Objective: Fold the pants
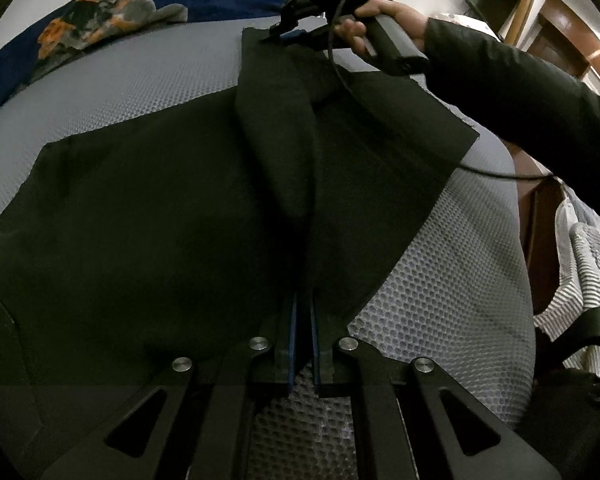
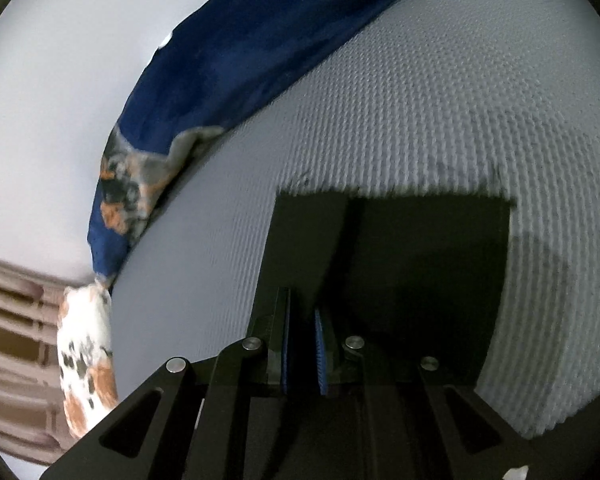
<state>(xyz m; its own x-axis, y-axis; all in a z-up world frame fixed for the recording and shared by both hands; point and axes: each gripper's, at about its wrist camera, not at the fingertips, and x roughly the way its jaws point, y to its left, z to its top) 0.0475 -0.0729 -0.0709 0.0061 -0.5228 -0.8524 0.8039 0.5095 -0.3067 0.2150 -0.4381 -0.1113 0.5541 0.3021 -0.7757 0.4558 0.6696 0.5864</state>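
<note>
On the bed: a grey honeycomb-mesh mattress cover [image 1: 440, 300] filled most of both views, its weave blurred in the right wrist view.
Pants: dark pants [image 1: 160, 220] lay spread across the mesh, one leg lifted into a raised fold running from the near gripper up to the far one; in the right wrist view the hem end [image 2: 420, 248] hung flat and square-edged over the cover.
Left gripper: left gripper [image 1: 303, 316] had its blue pads pinched tight on the near edge of the fabric fold, no gap showing between cloth and pads.
Right gripper: right gripper [image 1: 278, 34] was clamped on the far corner of the lifted leg, jaws nearly together with cloth between them; a hand [image 1: 384, 20] in a dark sleeve [image 1: 520, 84] gripped its handle, and a black cable [image 1: 340, 76] trailed from it across the pants.
Far edge of the bed: a navy blanket [image 2: 240, 68] with a grey-and-orange print lay bunched along the mattress edge against a pale wall [image 2: 40, 120].
Right side of the room: brown wooden furniture [image 1: 564, 36] stood by the wall, and a grey-and-white striped cloth [image 1: 588, 264] hung beside the bed.
Lower left, right wrist view: a white, orange-spotted fabric [image 2: 86, 352] showed beside brown striped material [image 2: 12, 340], both blurred.
</note>
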